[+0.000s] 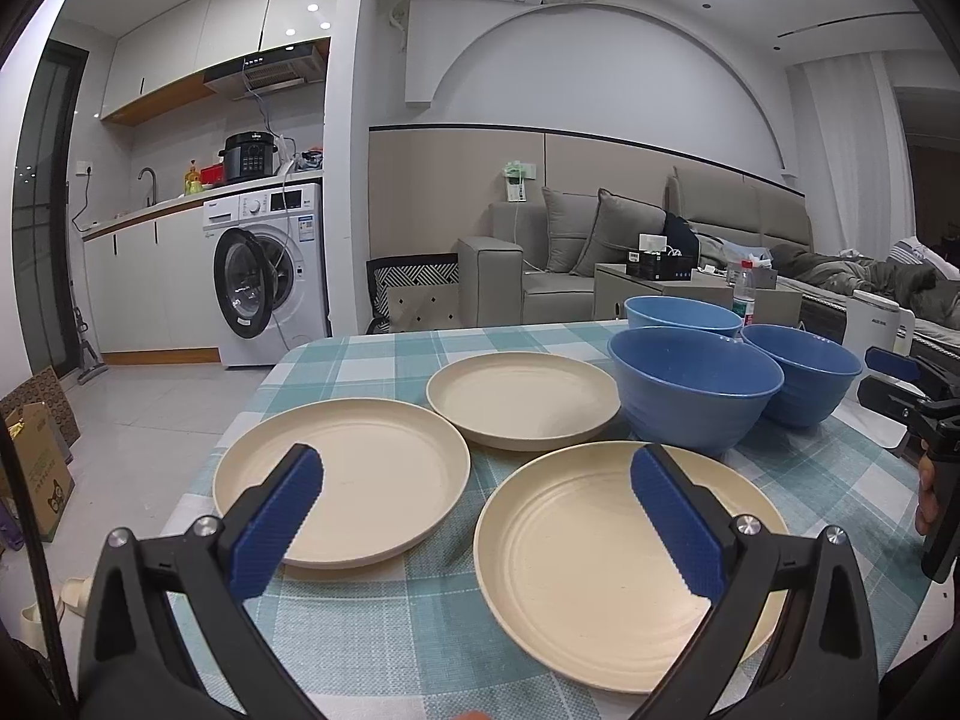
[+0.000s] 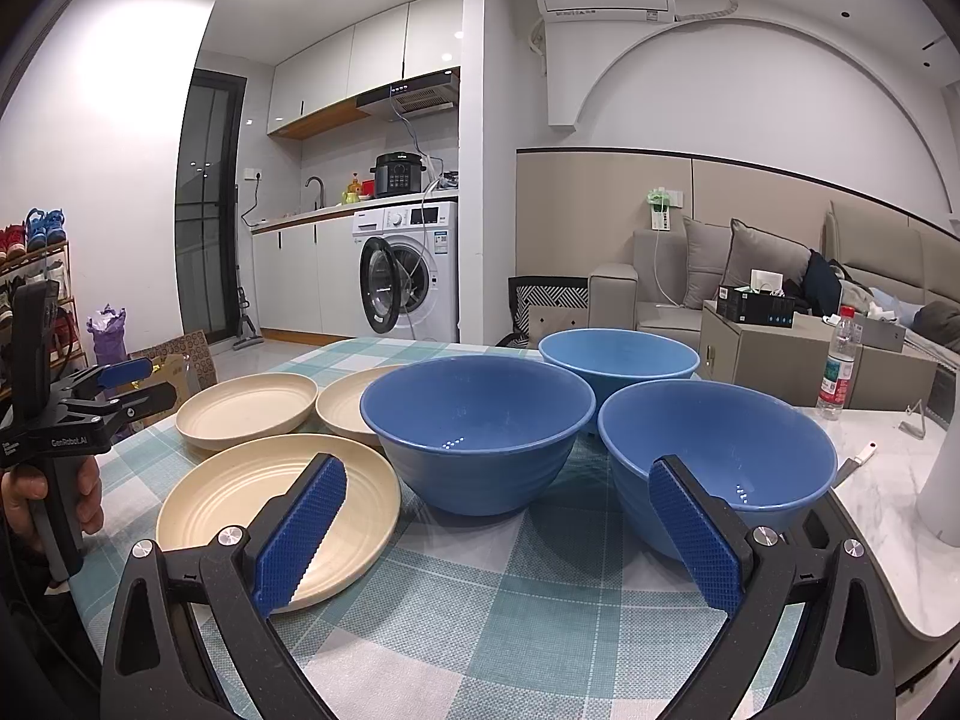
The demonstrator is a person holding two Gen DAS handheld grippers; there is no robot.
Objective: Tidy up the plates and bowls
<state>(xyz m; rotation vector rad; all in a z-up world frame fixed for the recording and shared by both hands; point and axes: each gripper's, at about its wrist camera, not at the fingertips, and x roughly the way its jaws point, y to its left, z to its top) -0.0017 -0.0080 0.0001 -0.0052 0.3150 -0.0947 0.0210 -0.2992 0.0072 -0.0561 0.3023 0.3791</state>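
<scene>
Three cream plates lie on the checked tablecloth [image 1: 372, 618]: a left plate [image 1: 342, 480], a far plate [image 1: 522, 399] and a near plate [image 1: 600, 564]. Behind them to the right stand three blue bowls, upright and empty: a front bowl [image 1: 690, 384], a rear bowl [image 1: 684, 312] and a right bowl [image 1: 804, 372]. My left gripper [image 1: 477, 462] is open above the gap between the left and near plates. My right gripper [image 2: 498, 471] is open, facing the front bowl [image 2: 480, 420] and right bowl [image 2: 720, 444], with the near plate [image 2: 240, 498] at its left finger. Neither holds anything.
The cloth's left edge drops to the floor. A water bottle [image 2: 839, 369] and a white appliance [image 1: 876, 321] stand on the bare marble top [image 2: 888, 510] to the right. A hand [image 2: 36, 498] grips the left gripper's handle.
</scene>
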